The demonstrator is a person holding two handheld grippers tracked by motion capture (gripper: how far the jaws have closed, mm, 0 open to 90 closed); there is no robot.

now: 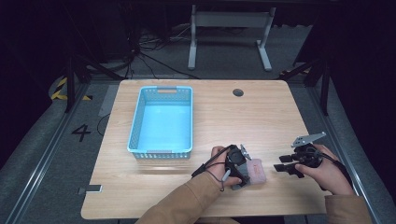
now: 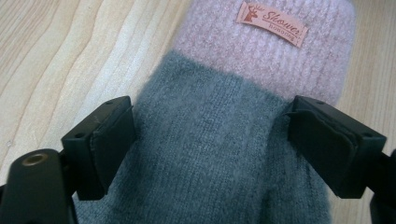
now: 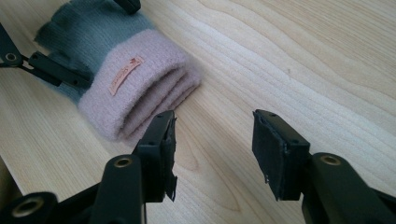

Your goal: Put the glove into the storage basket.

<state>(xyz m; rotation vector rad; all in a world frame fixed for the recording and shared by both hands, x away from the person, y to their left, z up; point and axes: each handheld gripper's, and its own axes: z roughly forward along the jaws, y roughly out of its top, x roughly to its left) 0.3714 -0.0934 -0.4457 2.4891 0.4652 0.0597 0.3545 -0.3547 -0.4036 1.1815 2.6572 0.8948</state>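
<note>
Folded knit glove (image 2: 224, 154), grey with a pink cuff, lies near the table's (image 1: 280, 112) front edge: soft, light, squashy, so grab the thick middle. Left gripper (image 2: 212, 144) straddles it, jaws spread, not pinching. Right gripper (image 3: 215, 149) is released, empty.

The light wooden surface (image 1: 280, 112) stands on grey carpet floor (image 1: 37, 140). At twelve o'clock, white metal desk legs (image 1: 229, 37); black cables (image 1: 149, 51) at eleven, in darkness.

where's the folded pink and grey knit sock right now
The folded pink and grey knit sock lies near the table's front edge in the high view, between the left gripper's jaws.
</note>
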